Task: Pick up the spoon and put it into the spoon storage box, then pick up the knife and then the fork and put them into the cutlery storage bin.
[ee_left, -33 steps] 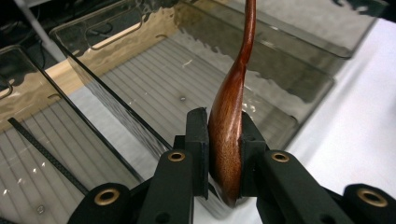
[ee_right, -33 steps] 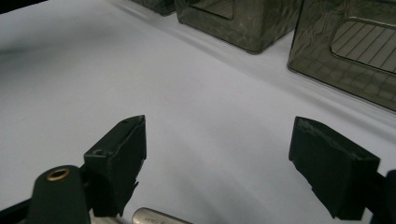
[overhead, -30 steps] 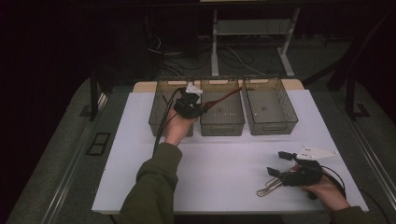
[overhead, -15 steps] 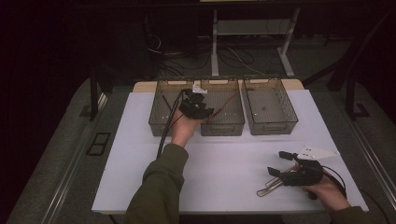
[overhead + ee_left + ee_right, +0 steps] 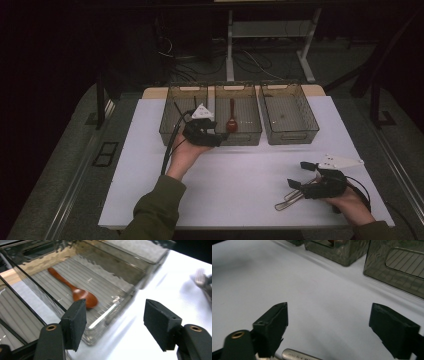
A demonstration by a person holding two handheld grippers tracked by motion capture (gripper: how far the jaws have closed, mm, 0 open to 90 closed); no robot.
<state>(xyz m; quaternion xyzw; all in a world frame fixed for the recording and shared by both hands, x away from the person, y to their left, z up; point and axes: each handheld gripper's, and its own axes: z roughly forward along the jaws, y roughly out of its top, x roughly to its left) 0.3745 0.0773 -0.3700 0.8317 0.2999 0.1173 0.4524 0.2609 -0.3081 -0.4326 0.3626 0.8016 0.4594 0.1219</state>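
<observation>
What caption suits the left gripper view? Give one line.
Open left gripper facing a reddish-brown wooden spoon lying in a clear ribbed plastic bin.

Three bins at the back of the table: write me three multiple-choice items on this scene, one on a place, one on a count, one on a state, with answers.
1. Where does the wooden spoon lie?
A. In the middle bin
B. On the white table
C. In the right tool

2. How many clear bins stand in the row?
A. Two
B. Three
C. Four

3. How does the left tool stand?
A. Shut on the spoon
B. Shut on nothing
C. Open, holding nothing

Answers: 1 A, the high view shows the spoon on the middle bin's ribbed floor. 2 B, three bins stand side by side at the table's far edge. 3 C, the left gripper view shows a wide bare gap between its jaws.
</observation>
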